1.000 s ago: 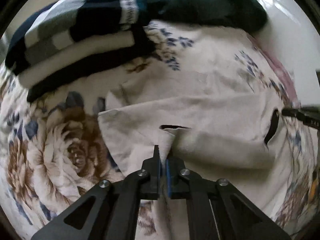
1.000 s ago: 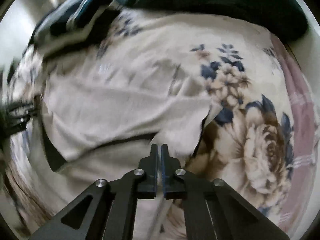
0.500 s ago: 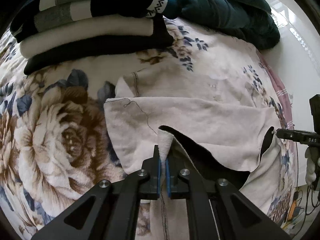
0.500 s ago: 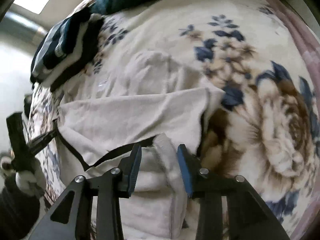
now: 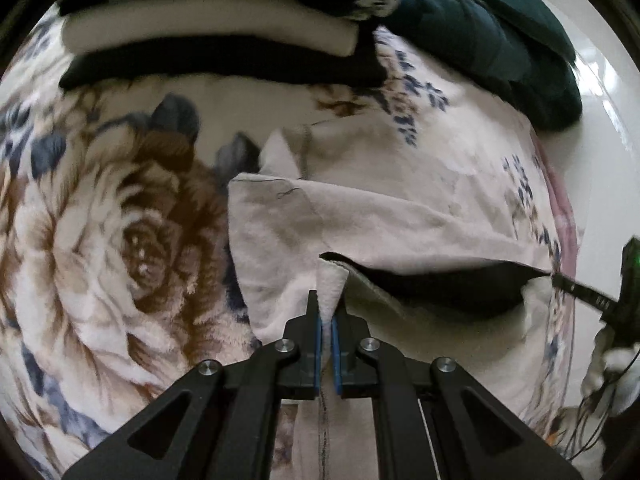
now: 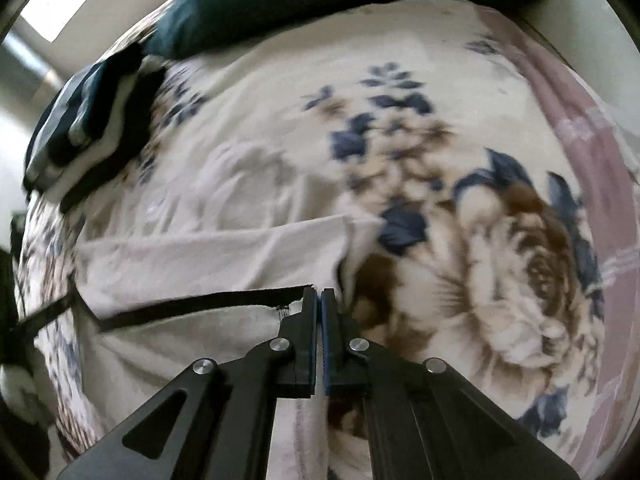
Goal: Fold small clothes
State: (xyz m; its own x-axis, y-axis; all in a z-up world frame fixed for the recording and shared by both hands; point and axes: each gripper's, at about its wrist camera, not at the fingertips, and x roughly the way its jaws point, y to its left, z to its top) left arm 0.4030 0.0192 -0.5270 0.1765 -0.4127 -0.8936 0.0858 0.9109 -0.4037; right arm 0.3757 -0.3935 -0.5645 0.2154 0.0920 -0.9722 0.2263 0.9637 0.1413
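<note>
Cream-white fleece garment [image 5: 360, 224], 1 in number, spread on a floral blanket [image 5: 120, 240] covering the bed, long axis running left to right across the left wrist view, dark inner lining showing along a slit-like opening at the near edge. Left tongs [image 5: 327, 312] clenched on a bunched fold of that near edge, white cloth pinched up between the 2 blue-lined pads [image 5: 318, 332]. Right tongs [image 6: 318, 304] pressed together at the other end of the same edge, right at the tip of the dark opening; grasping of the cloth likely, but cannot tell for sure from the blurred right wrist view. Same garment [image 6: 208, 256] seen there with its far hem straight and roughly level across the frame, and the opening's dark line stretched toward the left tongs at the frame's left margin. Right tongs also visible far right in the left wrist view [image 5: 560, 280], tips at the opening's end.

Beyond the garment, 1 stack of folded clothes [image 5: 220, 36] in black, white and grey layers at the blanket's far side, well apart from the fleece piece. Beside that stack, 1 dark teal bundle [image 5: 480, 36], crumpled. 1 large brown rose print [image 6: 520, 272] on the blanket, right of the right tongs.
</note>
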